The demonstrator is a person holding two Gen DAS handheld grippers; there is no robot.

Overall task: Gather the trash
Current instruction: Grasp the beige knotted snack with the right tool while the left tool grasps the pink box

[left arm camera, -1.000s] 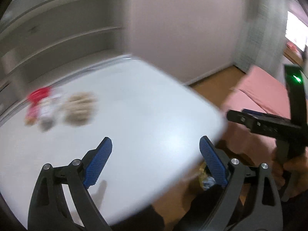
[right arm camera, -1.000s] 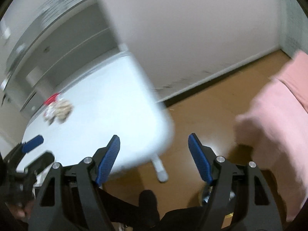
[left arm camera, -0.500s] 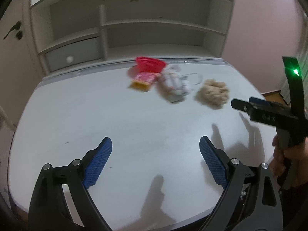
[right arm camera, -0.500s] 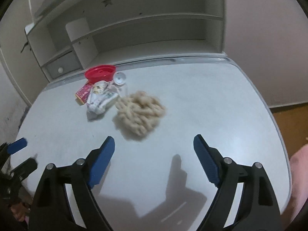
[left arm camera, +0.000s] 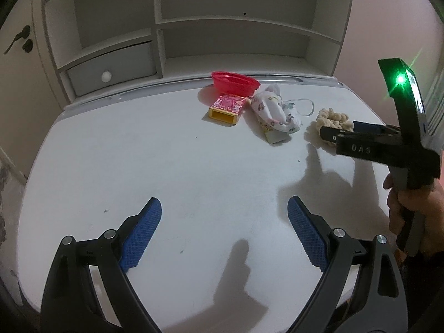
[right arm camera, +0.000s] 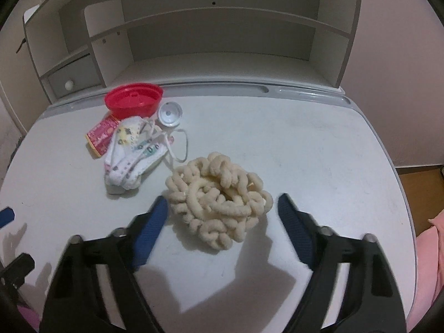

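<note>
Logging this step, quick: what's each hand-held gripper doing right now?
Left hand-held gripper: open, empty.
Right hand-held gripper: closing around the yarn bundle, not gripping yet.

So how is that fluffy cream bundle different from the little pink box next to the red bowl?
The cream bundle is a soft, loopy, rounded heap; the pink box is a stiff, flat rectangle with printed pictures. The bundle sits nearest the right gripper, between its closing jaws; the box lies farther back by the red bowl. Both rest on the white table.
</note>
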